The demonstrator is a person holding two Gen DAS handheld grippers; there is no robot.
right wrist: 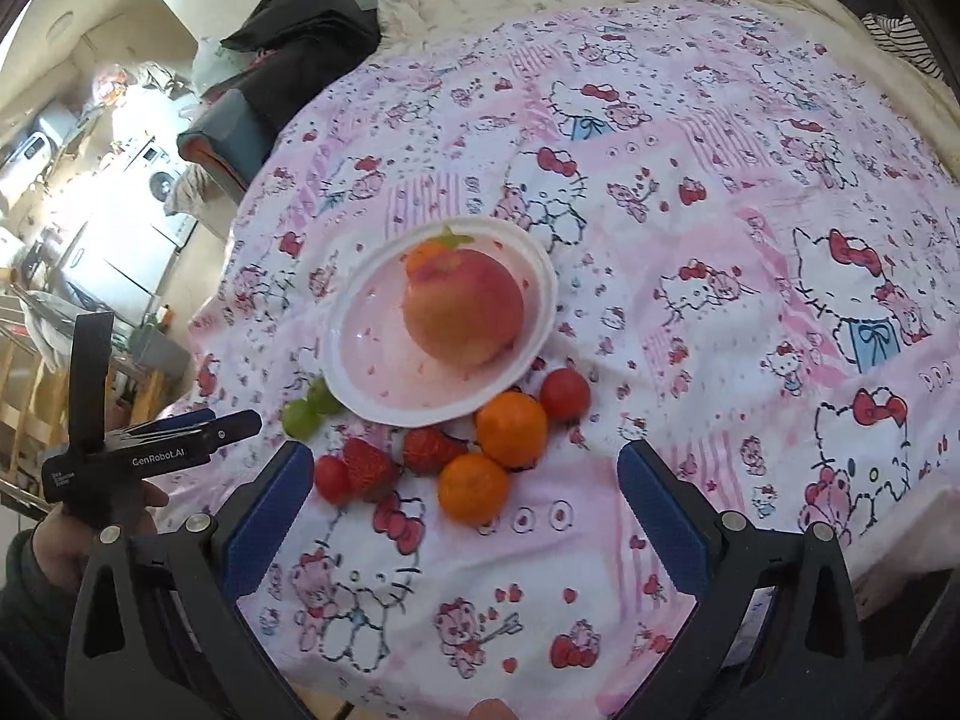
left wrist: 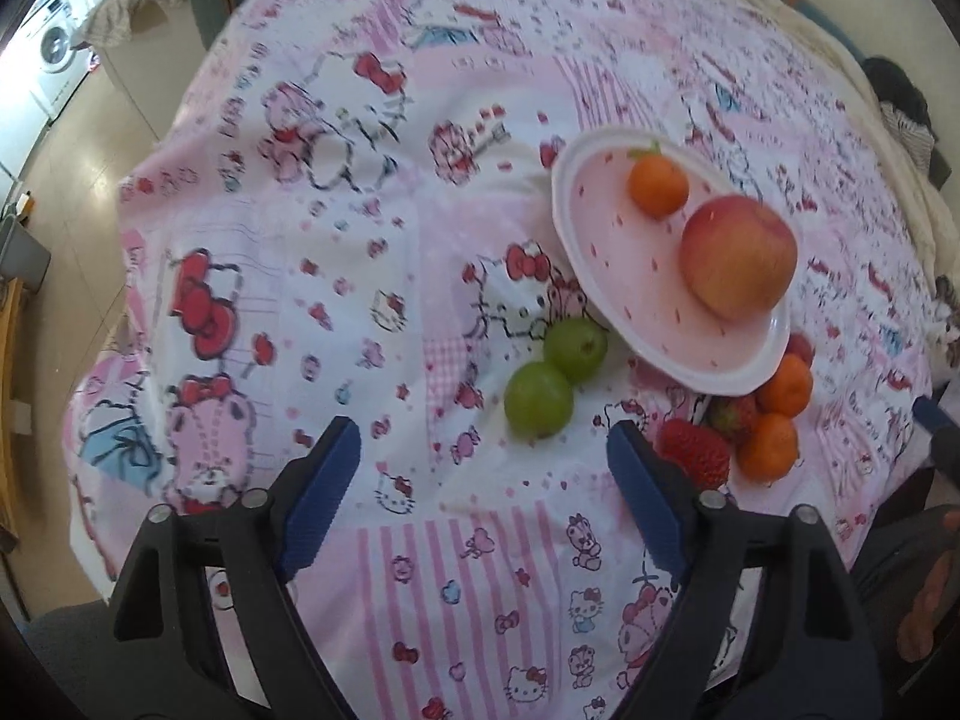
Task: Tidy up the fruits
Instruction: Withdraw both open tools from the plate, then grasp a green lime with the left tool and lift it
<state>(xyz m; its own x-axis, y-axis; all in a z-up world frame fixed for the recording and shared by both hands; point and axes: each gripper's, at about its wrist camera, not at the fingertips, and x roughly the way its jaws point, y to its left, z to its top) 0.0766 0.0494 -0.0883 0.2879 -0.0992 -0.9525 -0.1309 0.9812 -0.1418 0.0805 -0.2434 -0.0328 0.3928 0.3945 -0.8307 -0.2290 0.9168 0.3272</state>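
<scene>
A pink plate [left wrist: 606, 276] [right wrist: 366, 360] holds a large apple [left wrist: 738, 255] [right wrist: 462, 306] and a small tangerine [left wrist: 658, 183] [right wrist: 423, 252]. Two green fruits [left wrist: 555, 378] [right wrist: 306, 411] lie on the cloth by its near-left rim. Strawberries [left wrist: 696, 453] [right wrist: 399, 459], two tangerines [left wrist: 777, 414] [right wrist: 492, 450] and small red tomatoes [right wrist: 564, 393] lie in front of the plate. My left gripper [left wrist: 483, 450] is open and empty, just short of the green fruits. My right gripper [right wrist: 465, 480] is open and empty, its fingers either side of the loose fruit.
A Hello Kitty patterned cloth [left wrist: 360, 240] [right wrist: 720, 210] covers the table. The left gripper's body [right wrist: 144, 450] and the hand holding it show at the left of the right wrist view. Dark clothing [right wrist: 300, 30] and a cream cloth lie at the far edge. A washing machine [left wrist: 57, 54] stands beyond the table.
</scene>
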